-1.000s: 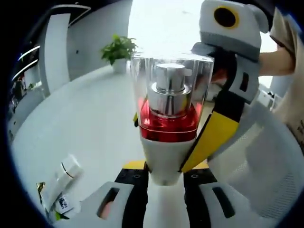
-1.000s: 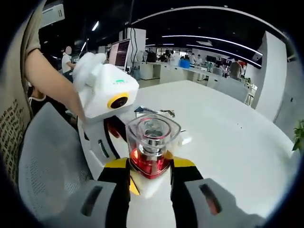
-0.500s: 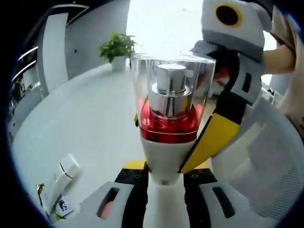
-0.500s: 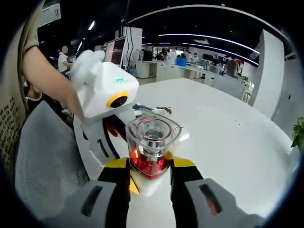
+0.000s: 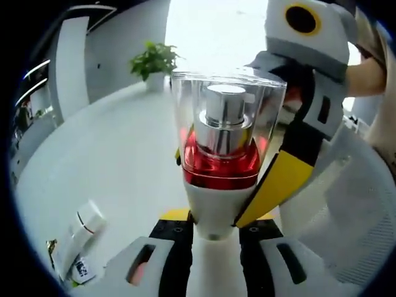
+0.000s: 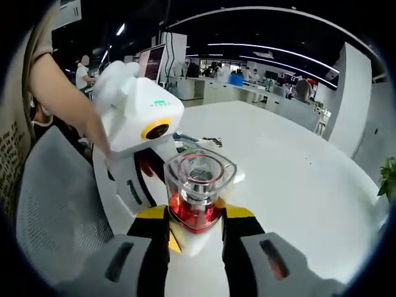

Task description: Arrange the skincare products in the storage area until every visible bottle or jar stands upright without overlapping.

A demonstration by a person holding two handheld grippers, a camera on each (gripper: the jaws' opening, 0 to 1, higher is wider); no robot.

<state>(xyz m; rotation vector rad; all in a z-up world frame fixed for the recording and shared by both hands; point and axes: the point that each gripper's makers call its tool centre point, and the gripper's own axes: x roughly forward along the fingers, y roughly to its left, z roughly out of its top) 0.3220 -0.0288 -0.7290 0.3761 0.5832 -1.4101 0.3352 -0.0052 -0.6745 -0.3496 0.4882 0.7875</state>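
Both grippers clamp one pump bottle (image 5: 221, 161): left gripper (image 5: 215, 230) from six o'clock, right gripper (image 6: 195, 230) likewise, crossing in from three o'clock.

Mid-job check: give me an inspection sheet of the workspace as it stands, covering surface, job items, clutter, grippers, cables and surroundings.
Surface: white table, largely bare.
Job's things: pump bottle with clear cap, silver pump, red band and white base, held off the table between both grippers; white tube lying flat near the table edge.
Clutter: small items behind the bottle, too blurred to name.
Grippers: left gripper shut on the bottle's white base; right gripper shut on the same bottle from the other side.
Cables: nothing seen.
Surroundings: potted plant at the far table edge; grey mesh chair; open office with desks and people behind.
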